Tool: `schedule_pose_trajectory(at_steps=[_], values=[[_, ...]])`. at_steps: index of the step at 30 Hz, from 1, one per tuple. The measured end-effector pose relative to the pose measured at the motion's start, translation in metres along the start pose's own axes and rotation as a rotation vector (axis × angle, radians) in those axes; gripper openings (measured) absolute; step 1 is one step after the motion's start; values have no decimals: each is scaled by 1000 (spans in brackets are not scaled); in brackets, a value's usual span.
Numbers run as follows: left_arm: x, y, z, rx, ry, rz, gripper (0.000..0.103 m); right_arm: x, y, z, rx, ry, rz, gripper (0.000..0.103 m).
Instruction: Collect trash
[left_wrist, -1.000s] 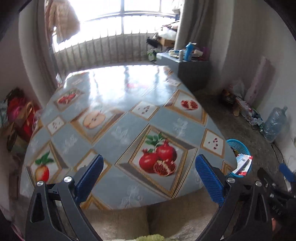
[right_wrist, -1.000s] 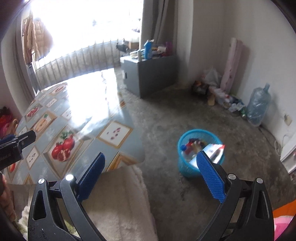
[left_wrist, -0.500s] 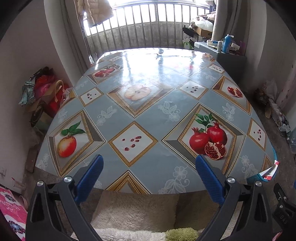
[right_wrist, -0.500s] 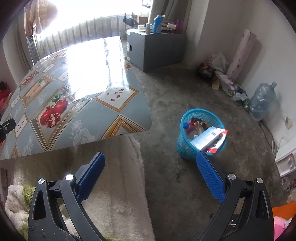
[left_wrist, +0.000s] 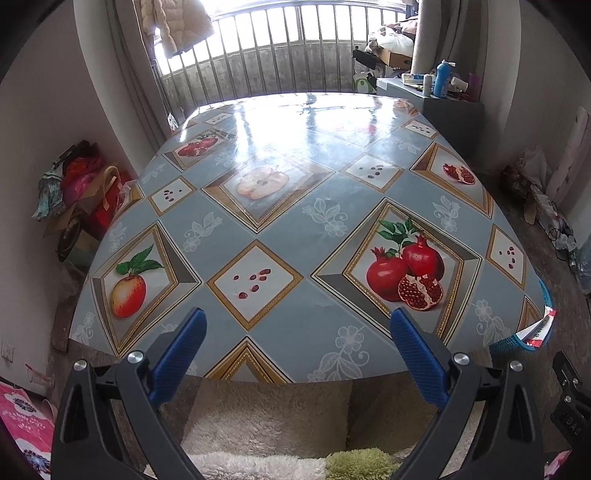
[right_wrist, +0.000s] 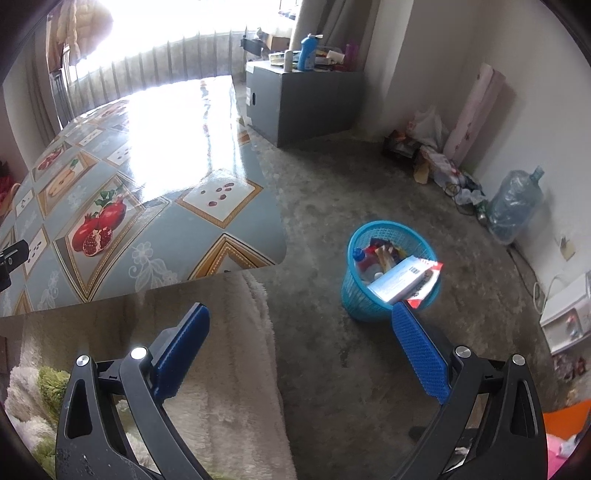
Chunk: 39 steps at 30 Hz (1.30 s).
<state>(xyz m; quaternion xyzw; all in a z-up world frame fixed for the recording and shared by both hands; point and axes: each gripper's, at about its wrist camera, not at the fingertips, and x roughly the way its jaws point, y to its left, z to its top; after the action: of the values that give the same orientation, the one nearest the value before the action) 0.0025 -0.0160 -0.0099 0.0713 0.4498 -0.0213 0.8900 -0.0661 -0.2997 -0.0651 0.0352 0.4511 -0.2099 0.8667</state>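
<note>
A blue mesh trash basket (right_wrist: 384, 295) stands on the concrete floor right of the table; it holds several pieces of trash, with a white and red box (right_wrist: 404, 278) leaning over its rim. Its edge also shows in the left wrist view (left_wrist: 511, 343). My right gripper (right_wrist: 301, 343) is open and empty, above the floor just short of the basket. My left gripper (left_wrist: 295, 350) is open and empty, over the near edge of the table (left_wrist: 295, 229), whose fruit-patterned cloth carries no loose items.
A fluffy cream seat cover (right_wrist: 221, 369) lies below both grippers. A grey cabinet (right_wrist: 299, 99) with bottles stands at the back. A big water bottle (right_wrist: 513, 206) and clutter (right_wrist: 432, 158) line the right wall. Bags (left_wrist: 81, 192) pile up left of the table.
The left gripper has swung left and tilted down to face the whole tabletop. The right gripper has pulled back and risen a little from the basket. Both stay open.
</note>
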Motion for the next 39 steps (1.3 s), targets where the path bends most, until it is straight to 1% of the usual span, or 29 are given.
schedule_pose_trajectory(at_steps=[7, 28, 33, 39], values=[[-4, -1, -1, 6, -13, -8, 97, -6, 3, 1, -22, -19, 2, 95], [-1, -4, -3, 21, 6, -42, 97, -7, 2, 2, -11, -23, 6, 95], [-4, -6, -4, 24, 1, -76, 97, -8, 0, 1, -11, -25, 2, 95], [-7, -17, -4, 57, 0, -121, 97, -13, -2, 2, -5, -31, -9, 95]])
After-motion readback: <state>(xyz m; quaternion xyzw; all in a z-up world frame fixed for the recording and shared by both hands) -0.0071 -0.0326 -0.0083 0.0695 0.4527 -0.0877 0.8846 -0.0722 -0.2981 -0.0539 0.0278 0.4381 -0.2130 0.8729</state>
